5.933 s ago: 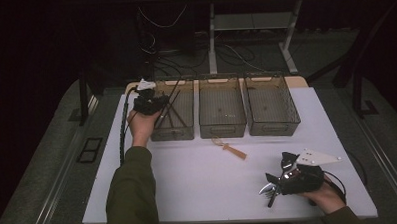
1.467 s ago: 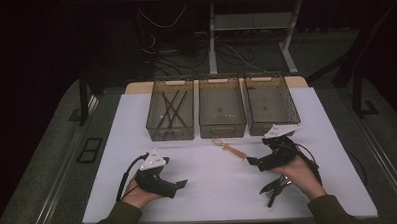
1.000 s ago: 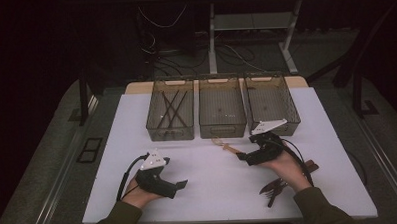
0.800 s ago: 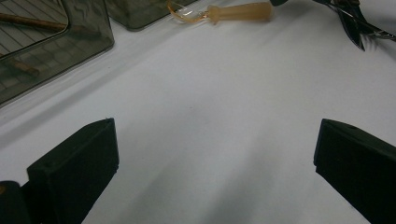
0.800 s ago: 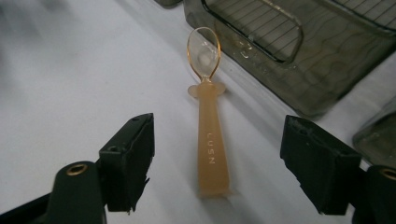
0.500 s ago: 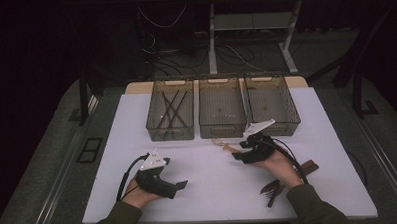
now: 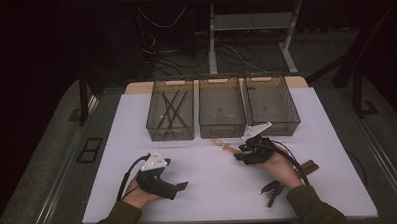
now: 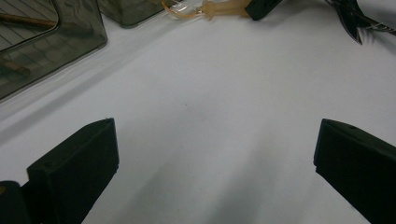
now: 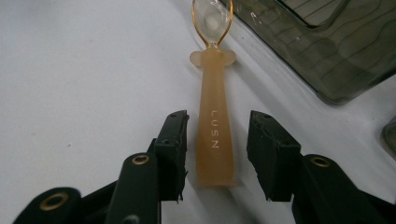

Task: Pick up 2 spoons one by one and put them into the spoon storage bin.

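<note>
Closing around the spoon (image 9: 214, 135), the right gripper (image 9: 217, 154) brackets its handle; the left gripper (image 8: 210, 172) gapes.

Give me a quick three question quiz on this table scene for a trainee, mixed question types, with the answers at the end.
1. True or false: the right claw has already lifted the spoon off the table.
2. Which of the three bins holds thin dark sticks: A the left bin, B the middle bin, C the right bin?
3. Fill in: the left claw rests on the table with its jaws ____ and nothing between them.

Key:
1. False. The spoon lies flat on the table, its handle between the jaws, which have just been closing but show a gap on the right side.
2. A.
3. Open.
</note>
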A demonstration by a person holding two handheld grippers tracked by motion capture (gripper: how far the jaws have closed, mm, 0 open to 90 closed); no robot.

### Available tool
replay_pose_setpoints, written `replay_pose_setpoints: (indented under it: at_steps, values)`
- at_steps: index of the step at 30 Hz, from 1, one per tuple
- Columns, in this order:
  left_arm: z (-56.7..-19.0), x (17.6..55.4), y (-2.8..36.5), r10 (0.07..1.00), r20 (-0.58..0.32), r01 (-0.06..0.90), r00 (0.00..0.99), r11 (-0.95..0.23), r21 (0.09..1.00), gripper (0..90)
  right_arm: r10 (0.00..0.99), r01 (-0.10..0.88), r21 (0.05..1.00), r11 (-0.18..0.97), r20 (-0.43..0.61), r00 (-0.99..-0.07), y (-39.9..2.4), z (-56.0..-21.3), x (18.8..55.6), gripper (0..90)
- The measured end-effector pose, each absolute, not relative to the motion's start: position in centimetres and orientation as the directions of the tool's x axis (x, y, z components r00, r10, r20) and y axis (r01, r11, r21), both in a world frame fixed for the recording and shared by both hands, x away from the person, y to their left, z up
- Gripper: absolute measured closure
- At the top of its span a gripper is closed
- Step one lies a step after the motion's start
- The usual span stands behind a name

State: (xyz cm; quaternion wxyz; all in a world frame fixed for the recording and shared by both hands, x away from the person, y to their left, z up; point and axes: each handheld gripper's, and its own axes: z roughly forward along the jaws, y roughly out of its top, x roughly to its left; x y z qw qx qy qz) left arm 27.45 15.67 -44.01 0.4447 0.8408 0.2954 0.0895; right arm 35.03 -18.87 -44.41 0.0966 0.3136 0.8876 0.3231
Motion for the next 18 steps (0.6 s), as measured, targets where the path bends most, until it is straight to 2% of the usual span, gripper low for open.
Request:
replay_pose_setpoints:
  at_steps: [7, 18]
  values:
    - [-44.01, 27.44, 15.67, 0.577, -0.111, 0.417, 0.809, -0.432, 0.800, 0.0, 0.605, 0.475, 0.639, 0.605, 0.020, -0.796, -18.87, -44.44, 34.81, 72.4]
    - [-44.03, 27.44, 15.63, 0.574, -0.111, 0.417, 0.811, -0.435, 0.798, 0.0, 0.607, 0.477, 0.649, 0.593, 0.029, -0.794, -19.07, -44.57, 34.77, 73.9]
